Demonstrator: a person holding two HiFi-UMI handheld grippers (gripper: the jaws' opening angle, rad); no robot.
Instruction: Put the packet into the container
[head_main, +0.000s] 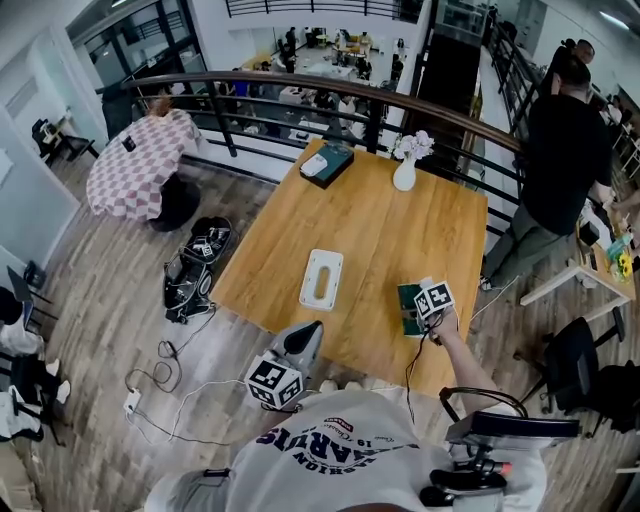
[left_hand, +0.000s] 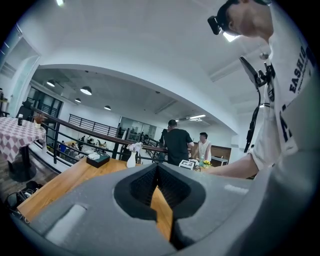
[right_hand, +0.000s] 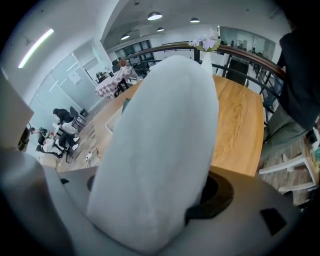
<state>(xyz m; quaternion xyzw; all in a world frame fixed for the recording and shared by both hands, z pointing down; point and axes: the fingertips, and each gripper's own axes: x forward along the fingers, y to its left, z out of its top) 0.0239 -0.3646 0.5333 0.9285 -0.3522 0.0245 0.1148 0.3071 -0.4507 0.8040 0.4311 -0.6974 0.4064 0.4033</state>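
Left gripper, at near table edge: jaws pressed together, nothing between. Right gripper, near right: jaws clamped across packet, which fills their gap. Container farther left, mid-table, apart from packet.

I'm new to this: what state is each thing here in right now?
Green packet: gripped in the right gripper, over the wooden table.
Right gripper: shut on the packet.
Left gripper: shut, empty.
White rectangular container: flat on the table, packet not inside.
White vase of flowers: upright.
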